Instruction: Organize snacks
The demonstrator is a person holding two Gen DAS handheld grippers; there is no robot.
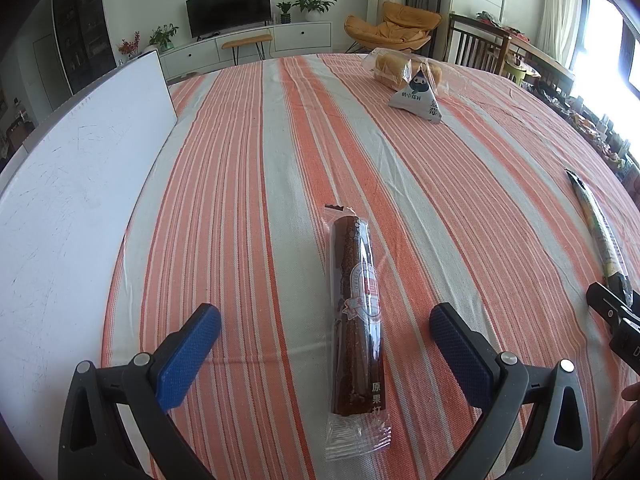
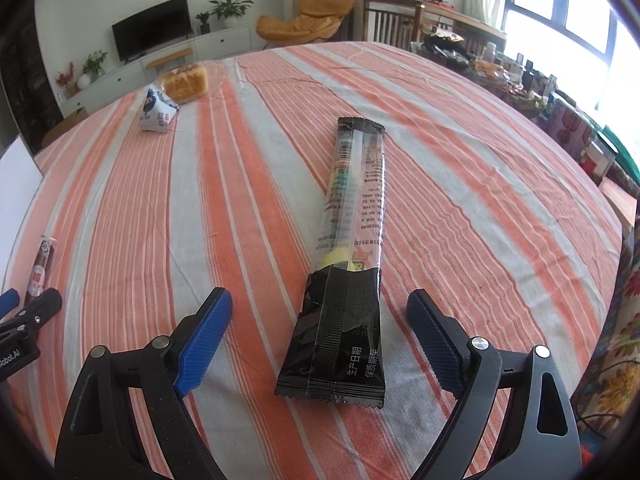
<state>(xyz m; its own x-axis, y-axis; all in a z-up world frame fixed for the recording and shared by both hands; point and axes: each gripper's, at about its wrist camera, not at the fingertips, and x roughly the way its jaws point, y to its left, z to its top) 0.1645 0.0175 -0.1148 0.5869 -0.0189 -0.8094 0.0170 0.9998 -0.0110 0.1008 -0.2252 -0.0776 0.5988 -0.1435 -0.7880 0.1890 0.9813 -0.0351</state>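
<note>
Both wrist views look low and forward across the striped tablecloth, sharing its far end.

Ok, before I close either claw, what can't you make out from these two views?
- Brown roll snack: label print too small, left view.
- Black stick pack: contents mostly hidden by its dark wrapper, right view.
- Bread bag: partly behind the triangular pouch, left view.
- White board: cut off by the left edge.
</note>
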